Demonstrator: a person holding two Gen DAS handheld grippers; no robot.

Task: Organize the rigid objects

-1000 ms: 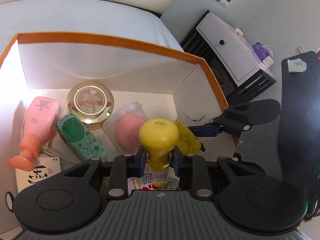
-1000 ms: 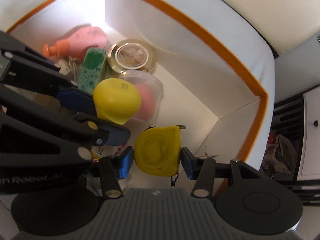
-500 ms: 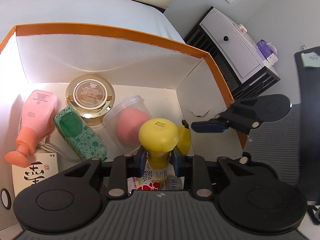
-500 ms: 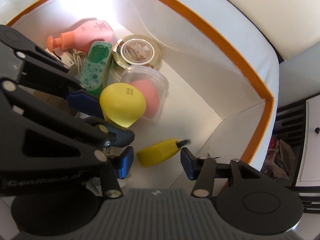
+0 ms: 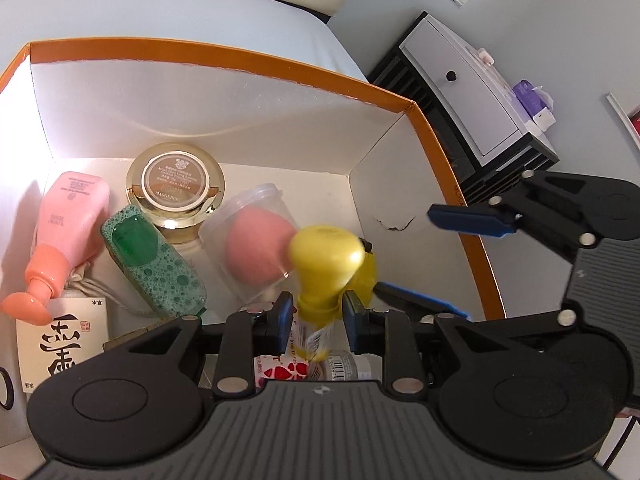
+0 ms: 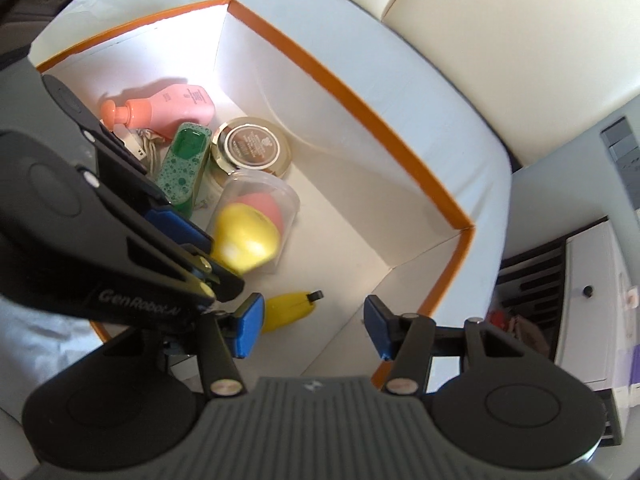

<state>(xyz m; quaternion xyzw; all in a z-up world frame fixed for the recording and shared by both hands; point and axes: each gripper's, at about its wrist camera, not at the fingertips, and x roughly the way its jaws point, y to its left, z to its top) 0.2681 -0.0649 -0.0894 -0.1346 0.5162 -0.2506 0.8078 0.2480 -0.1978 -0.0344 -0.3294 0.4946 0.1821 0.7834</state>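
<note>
My left gripper (image 5: 316, 312) is shut on the neck of a yellow-capped bottle (image 5: 326, 252), held upright low inside the orange-rimmed white box (image 5: 240, 64). The cap looks blurred. My right gripper (image 6: 313, 330) hangs open above the box's near right corner with nothing between its fingers. Below it a yellow tape measure (image 6: 288, 312) lies on the box floor. In the left wrist view the tape measure (image 5: 366, 276) peeks out behind the cap, and the right gripper (image 5: 444, 260) is over the box's right wall.
Lying in the box are a pink pump bottle (image 5: 68, 220), a gold-lidded jar (image 5: 176, 188), a green bubbly case (image 5: 156, 264), a clear cup with a pink sponge (image 5: 252, 240) and a calligraphy card (image 5: 60, 340). A white drawer cabinet (image 5: 472, 112) stands beyond the bed.
The tape measure left my right gripper's fingers and dropped to the box floor. That gripper then rose and drew back. My left gripper stayed put on the bottle.
</note>
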